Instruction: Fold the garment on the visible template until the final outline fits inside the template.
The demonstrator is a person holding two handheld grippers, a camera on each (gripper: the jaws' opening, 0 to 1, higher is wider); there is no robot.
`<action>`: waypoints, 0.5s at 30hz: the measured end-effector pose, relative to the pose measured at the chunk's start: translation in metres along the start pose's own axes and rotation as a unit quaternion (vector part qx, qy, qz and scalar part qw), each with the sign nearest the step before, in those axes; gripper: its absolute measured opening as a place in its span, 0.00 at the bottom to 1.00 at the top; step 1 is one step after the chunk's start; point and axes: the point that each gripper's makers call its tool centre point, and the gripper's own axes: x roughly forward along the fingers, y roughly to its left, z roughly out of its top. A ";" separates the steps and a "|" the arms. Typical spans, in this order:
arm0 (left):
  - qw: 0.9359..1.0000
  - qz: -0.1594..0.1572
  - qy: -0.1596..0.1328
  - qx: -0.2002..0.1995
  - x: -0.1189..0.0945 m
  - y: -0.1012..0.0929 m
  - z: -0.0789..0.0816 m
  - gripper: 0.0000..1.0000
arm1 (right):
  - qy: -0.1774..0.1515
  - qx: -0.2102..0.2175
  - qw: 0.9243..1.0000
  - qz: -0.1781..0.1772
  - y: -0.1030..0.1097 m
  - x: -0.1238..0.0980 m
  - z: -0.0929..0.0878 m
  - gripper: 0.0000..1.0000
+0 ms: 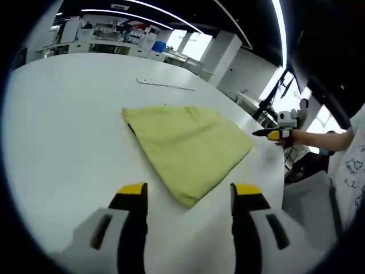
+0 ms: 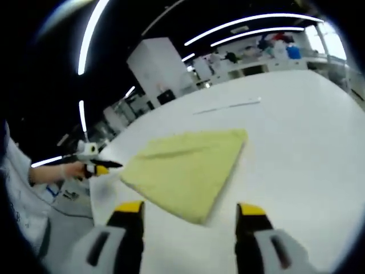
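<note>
We see the yellow garment (image 1: 185, 149) lying folded on the white table (image 1: 63, 131). Left gripper (image 1: 189, 197) and right gripper (image 2: 188, 214) hang open and empty. Folding appears complete; next, verify outline against the template.

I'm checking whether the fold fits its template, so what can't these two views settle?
- Template outline: under the yellow garment no marking shows on the white table; the cloth may hide it.
- Thin line beyond the garment: too small to identify.
- Layers of the fold: hidden beneath the top layer.
- Right gripper in the left gripper view: too small to tell how its jaws stand.
</note>
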 end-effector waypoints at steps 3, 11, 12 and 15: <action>1.000 0.001 -0.003 0.001 -0.002 -0.005 -0.005 0.55 | 0.018 -0.018 1.000 -0.002 0.002 -0.002 -0.012 0.62; 1.000 0.010 0.000 0.005 -0.003 -0.008 -0.016 0.49 | 0.038 -0.063 0.997 -0.024 -0.006 0.001 -0.024 0.49; 1.000 0.011 -0.002 0.001 -0.003 -0.008 -0.018 0.48 | 0.040 -0.066 0.997 -0.026 -0.008 0.002 -0.025 0.46; 1.000 0.011 0.000 -0.001 -0.002 -0.008 -0.022 0.44 | 0.048 -0.079 0.995 -0.030 -0.011 0.005 -0.029 0.38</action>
